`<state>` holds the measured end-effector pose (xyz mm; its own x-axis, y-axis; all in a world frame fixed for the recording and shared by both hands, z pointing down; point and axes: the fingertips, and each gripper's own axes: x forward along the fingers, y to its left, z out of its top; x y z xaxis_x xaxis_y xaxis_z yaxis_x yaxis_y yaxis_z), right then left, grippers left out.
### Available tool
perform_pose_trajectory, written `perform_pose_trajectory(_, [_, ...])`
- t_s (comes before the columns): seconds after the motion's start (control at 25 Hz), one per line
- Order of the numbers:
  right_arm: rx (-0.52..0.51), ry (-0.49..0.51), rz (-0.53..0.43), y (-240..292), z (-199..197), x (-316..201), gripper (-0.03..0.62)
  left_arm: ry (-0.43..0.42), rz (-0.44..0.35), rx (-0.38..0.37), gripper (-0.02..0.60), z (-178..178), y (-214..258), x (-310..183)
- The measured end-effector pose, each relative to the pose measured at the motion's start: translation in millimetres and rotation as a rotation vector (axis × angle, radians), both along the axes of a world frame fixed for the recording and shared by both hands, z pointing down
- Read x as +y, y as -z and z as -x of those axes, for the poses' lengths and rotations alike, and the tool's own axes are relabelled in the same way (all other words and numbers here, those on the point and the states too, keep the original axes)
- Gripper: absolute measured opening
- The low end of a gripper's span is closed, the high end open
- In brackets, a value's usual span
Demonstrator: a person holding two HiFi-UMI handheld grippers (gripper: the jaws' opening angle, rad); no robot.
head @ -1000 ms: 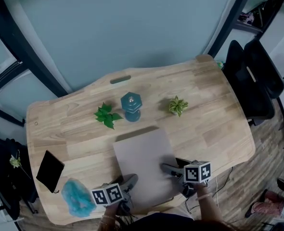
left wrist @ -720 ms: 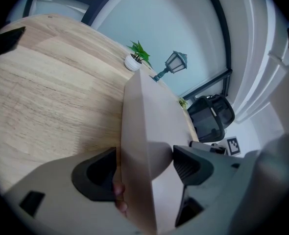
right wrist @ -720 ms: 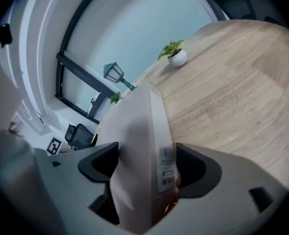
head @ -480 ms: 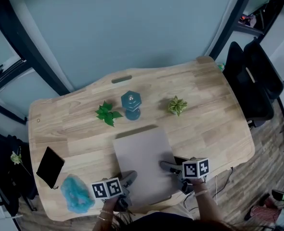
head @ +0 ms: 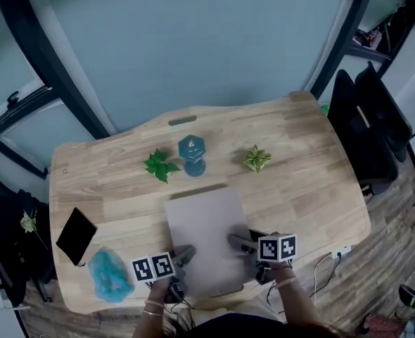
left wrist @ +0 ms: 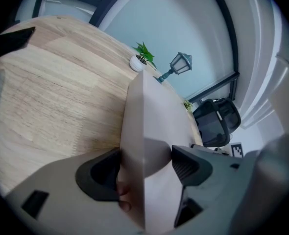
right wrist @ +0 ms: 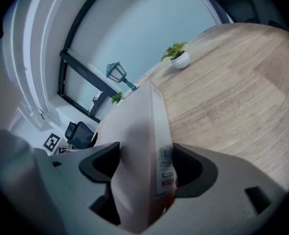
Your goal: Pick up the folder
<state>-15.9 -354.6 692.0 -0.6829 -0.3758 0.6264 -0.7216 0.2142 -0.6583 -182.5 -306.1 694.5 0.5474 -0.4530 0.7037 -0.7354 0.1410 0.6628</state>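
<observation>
While the folder (head: 206, 232) is lying near the front edge of the desk (head: 313, 182), its near corners are sitting between jaws. The left gripper (head: 183, 255) is clamping one corner and the right gripper (head: 239, 243) is clamping the other. If one side is rising faster, the thin cover is likely to be bowing and slipping from the pads, or swinging into the lamp (head: 192, 153) beyond.

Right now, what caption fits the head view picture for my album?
Left gripper and right gripper clamp the grey folder at its near edge on a wooden desk, by a lantern.
</observation>
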Motion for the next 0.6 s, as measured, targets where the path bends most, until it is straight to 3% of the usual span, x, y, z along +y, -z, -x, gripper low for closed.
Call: perform_pose_trajectory(0.6, [0.064,-0.007,-0.053,17.5,-13.0,15.9,0.308,-0.024,-0.023,-0.087,0.296,-10.3,22.2,13.6])
